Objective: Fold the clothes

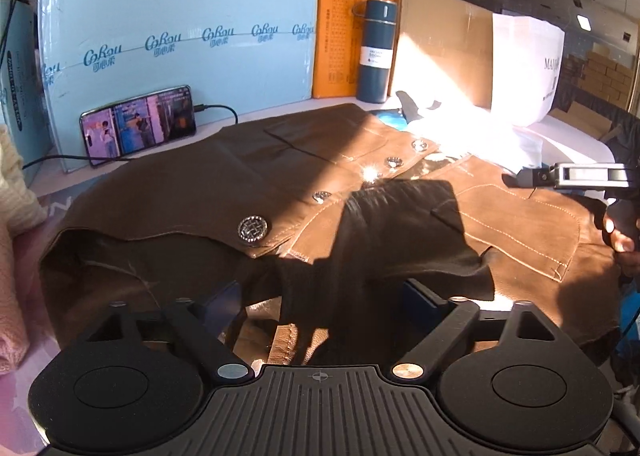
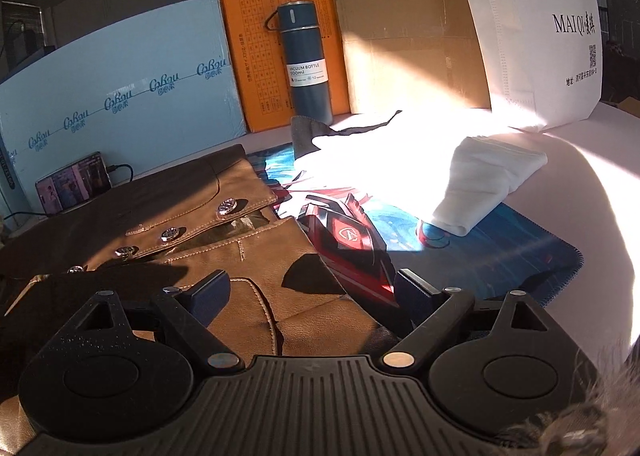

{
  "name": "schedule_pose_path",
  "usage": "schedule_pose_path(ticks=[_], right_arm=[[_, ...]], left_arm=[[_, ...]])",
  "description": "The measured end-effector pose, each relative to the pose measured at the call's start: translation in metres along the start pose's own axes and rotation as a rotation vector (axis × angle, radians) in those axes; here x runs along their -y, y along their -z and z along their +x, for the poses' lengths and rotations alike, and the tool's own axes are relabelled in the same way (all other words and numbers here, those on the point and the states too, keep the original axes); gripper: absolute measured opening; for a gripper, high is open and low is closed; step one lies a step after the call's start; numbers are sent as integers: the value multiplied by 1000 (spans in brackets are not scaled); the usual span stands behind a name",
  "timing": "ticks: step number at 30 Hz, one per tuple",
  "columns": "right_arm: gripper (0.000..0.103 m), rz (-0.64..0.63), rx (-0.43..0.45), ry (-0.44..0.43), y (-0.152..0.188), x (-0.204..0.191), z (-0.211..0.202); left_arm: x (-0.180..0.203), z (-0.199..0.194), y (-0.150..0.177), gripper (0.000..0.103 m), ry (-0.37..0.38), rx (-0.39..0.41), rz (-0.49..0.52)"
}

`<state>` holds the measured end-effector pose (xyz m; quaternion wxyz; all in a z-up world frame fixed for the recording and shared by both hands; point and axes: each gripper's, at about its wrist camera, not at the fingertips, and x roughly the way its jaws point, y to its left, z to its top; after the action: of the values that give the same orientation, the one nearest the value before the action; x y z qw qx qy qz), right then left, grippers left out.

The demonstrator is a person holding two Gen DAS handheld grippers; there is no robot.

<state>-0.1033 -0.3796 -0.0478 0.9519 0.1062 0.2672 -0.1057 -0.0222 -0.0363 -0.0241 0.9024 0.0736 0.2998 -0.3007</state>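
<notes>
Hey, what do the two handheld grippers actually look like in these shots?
Both the left gripper and right gripper are matte black, with ribbed centre plates, round side discs, silver pivot pins and dark blue fingers.

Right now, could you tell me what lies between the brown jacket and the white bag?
Folded white cloth on the printed mat, seen from the right wrist, between jacket and bag.

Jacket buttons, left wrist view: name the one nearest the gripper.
The big woven-pattern metal button at the near end of the row; the other three run away toward the sunlit far end.
</notes>
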Motion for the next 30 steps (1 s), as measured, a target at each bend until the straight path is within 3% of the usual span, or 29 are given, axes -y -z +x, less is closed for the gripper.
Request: schedule_pose_path(ticks=[2,7,11,14,19,21,23,27,30], right_arm=[[89,-17,-32,32,6,0,3],[89,-5,-12,56,16,10,-10],[89,47,47,28,7,15,-24],[89,80,79,-3,-1,13,-29],[89,98,60,-76,-8,-1,-22],[89,103,50,-109,-13,-7,-19],[89,123,42,-152,-19,-12,-17],[89,135,68,-224,-20,-14,-20],[89,112,134,-241,-8,-7,-34]], left_arm=[[-3,-3,-1,94,-7,14,0],[-22,-8,-7,94,-17,42,-32],[-33,-13,-21,94,-46,119,-50],[-43,-7,-34,94,-21,153,-72],[-68,24,-49,94,201,56,-161],[-83,37,-42,94,229,-21,-252],[-89,40,-32,94,206,-56,-279],[-85,3,-19,95,167,62,-214],[-77,-33,-3,99,117,178,-134]])
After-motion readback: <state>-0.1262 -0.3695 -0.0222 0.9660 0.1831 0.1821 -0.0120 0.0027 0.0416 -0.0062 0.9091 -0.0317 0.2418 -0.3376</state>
